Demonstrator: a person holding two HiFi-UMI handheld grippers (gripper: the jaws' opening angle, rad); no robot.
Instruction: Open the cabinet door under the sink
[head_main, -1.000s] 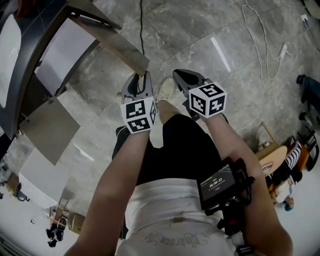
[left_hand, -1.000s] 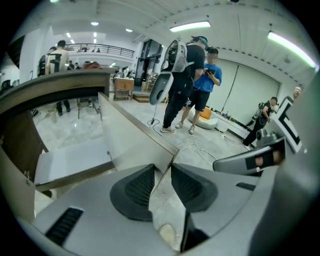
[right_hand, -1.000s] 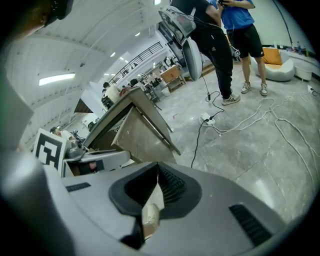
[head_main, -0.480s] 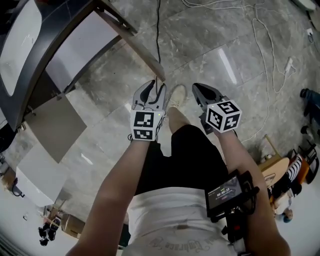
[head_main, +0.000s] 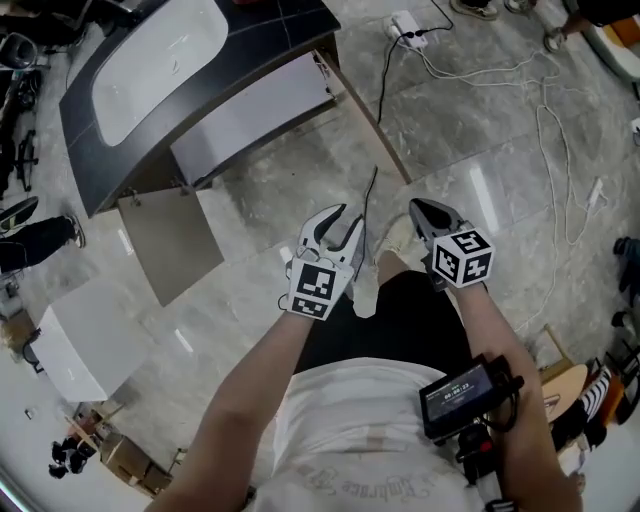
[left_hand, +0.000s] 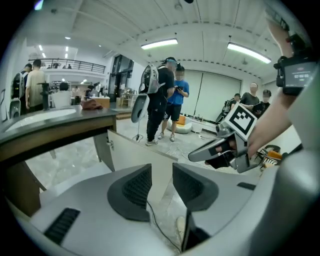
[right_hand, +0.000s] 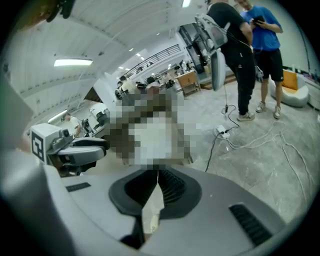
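Stands well back from the sink (head_main: 160, 55) unit, both arms raised over the floor (head_main: 480, 130). Holds the left tongs (head_main: 343, 222) released, pads a narrow gap apart, with nothing between them. Holds the right tongs (head_main: 430, 213) clenched tip to tip on nothing.

Finds the cabinet door (head_main: 172, 245) below the dark tabletop (head_main: 90, 140), at the unit's left end in the head view, already swung out and standing clear of the carcass. Sees beside it a white front (head_main: 250, 115) under the basin, flush and shut. Judges the swing of the grey door largely done. Cannot tell whether the task also covers the white front.

Places the door up and to the left of both tongs in the head view, well apart from either, with the left tongs plainly the nearer. Reads the door's long axis as upright, with the hinged side at the cabinet and the free upright edge turned out toward the person. Finds that free edge, in the left gripper view, almost straight behind the gap in the pads. Expects, then, a reach forward and down with the left hand to meet the panel edge-on. Cannot judge from here whether the present gap would pass over the panel's thickness. Sees no part for the right hand unless it is brought across the body.
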